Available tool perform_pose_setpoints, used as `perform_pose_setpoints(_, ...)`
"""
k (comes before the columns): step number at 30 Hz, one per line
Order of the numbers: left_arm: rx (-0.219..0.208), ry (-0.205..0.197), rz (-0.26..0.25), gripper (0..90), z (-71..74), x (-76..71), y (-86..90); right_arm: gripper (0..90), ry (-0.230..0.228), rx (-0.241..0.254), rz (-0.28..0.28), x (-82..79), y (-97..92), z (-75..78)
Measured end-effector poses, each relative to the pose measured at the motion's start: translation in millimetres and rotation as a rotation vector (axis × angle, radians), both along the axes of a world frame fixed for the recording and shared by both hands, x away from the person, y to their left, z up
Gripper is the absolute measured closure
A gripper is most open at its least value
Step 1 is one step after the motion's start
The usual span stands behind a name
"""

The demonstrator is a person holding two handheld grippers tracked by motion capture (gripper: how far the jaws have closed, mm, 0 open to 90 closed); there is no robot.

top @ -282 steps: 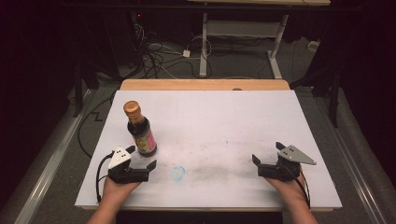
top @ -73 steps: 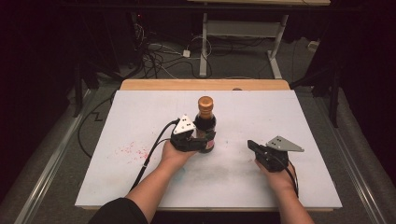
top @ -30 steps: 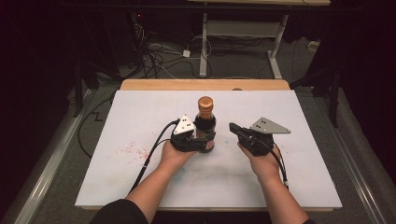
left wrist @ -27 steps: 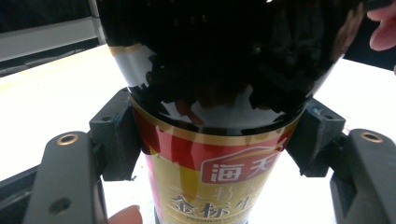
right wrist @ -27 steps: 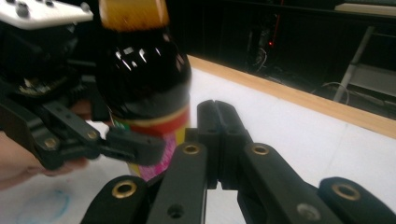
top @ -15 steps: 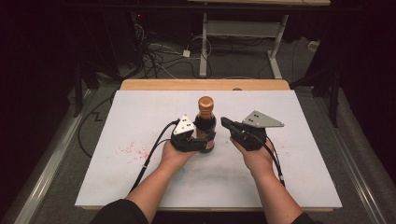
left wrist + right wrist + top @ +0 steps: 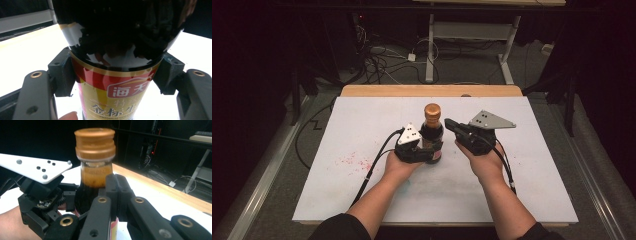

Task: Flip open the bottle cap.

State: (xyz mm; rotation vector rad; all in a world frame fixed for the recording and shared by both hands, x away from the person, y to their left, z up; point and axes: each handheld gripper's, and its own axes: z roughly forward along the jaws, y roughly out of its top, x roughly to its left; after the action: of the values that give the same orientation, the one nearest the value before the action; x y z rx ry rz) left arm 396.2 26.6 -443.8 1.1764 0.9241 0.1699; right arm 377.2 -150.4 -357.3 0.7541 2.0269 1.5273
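A dark sauce bottle (image 7: 432,134) with an orange-brown cap and a red and gold label stands upright at the middle of the white board (image 7: 522,165). My left gripper (image 7: 428,151) is shut on its lower body; in the left gripper view the bottle (image 7: 115,82) sits between the two pads (image 7: 62,72). My right gripper (image 7: 450,125) is shut with nothing in it, its tips just right of the bottle's neck. In the right gripper view the closed fingertips (image 7: 116,187) lie in front of the neck, below the cap (image 7: 95,142).
Red speckles (image 7: 352,160) mark the board's left part. The wooden table edge (image 7: 432,91) runs along the far side. Beyond it, cables (image 7: 382,60) and a desk frame (image 7: 472,35) stand on the floor.
The left gripper took the bottle from the board's left and brought it to the middle. Over the last second the right gripper moved left and forward, up to the bottle's neck.
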Motion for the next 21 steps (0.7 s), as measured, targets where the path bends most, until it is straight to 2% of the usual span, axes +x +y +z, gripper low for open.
perform_pose_setpoints(12,0.002,0.0,0.0,28.8,0.0,-0.2,-0.1,90.0,-0.019,-0.019,0.009,-0.2,5.3,17.5)
perform_pose_setpoints(21,0.008,-0.001,0.0,28.8,0.0,-0.4,0.0,90.0,-0.016,-0.024,0.014,0.0,9.5,22.0)
